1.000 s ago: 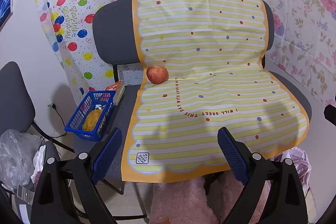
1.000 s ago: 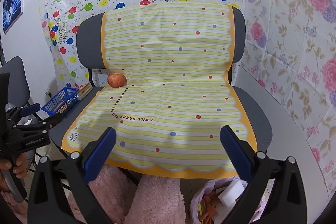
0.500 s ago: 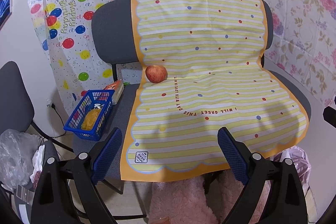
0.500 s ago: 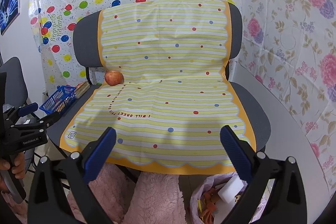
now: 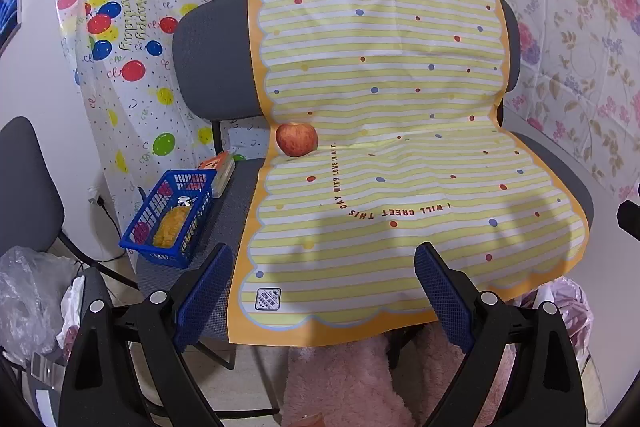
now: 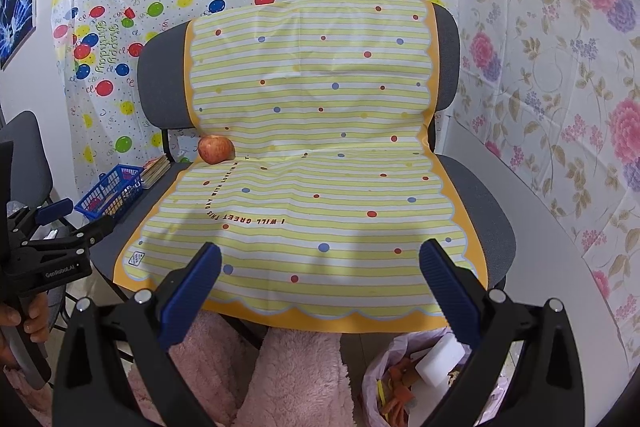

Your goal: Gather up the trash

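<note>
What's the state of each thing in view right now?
left gripper: jaws open, empty
right gripper: jaws open, empty
apple: whole, resting on the mat where seat meets backrest
yellow striped mat: draped over backrest and seat
blue basket: upright, holding items
trash bag: open on the floor, scraps inside

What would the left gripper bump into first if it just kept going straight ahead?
Probably the yellow striped sheet covering the chair seat. The left gripper is open and empty, aimed at it. The apple sits farther back, left of that line.
</note>
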Demonstrator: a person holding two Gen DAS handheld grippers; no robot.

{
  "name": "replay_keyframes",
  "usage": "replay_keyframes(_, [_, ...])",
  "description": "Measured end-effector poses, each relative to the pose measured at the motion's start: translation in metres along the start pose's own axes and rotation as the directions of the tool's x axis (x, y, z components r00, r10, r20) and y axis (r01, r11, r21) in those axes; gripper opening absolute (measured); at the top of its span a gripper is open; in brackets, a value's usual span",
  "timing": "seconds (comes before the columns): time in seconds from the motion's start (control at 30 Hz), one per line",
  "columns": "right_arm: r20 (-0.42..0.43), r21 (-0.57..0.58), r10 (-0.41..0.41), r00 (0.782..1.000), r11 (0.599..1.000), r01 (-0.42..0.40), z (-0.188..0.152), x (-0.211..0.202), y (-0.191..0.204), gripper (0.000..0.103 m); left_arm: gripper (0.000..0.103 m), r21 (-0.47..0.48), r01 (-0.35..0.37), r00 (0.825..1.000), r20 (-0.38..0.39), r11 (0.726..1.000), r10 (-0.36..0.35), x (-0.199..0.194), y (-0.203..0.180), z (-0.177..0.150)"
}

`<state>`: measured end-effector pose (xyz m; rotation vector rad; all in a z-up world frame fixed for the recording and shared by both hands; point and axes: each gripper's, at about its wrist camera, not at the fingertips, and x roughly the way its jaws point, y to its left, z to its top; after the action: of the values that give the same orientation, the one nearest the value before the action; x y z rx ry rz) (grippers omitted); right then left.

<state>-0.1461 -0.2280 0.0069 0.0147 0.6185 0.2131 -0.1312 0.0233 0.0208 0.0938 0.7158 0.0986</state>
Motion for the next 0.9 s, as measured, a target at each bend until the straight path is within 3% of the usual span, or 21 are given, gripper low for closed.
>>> replay_keyframes(0.9, [-0.006,0.006,-0.003,1.0,1.0,0.003,-0.0022,0.0002,-0.0015,0.097,0.091,0.002,-0.002,1.0,0.002,1.0,0.002,-0.0009,-0.0012,-0.0002])
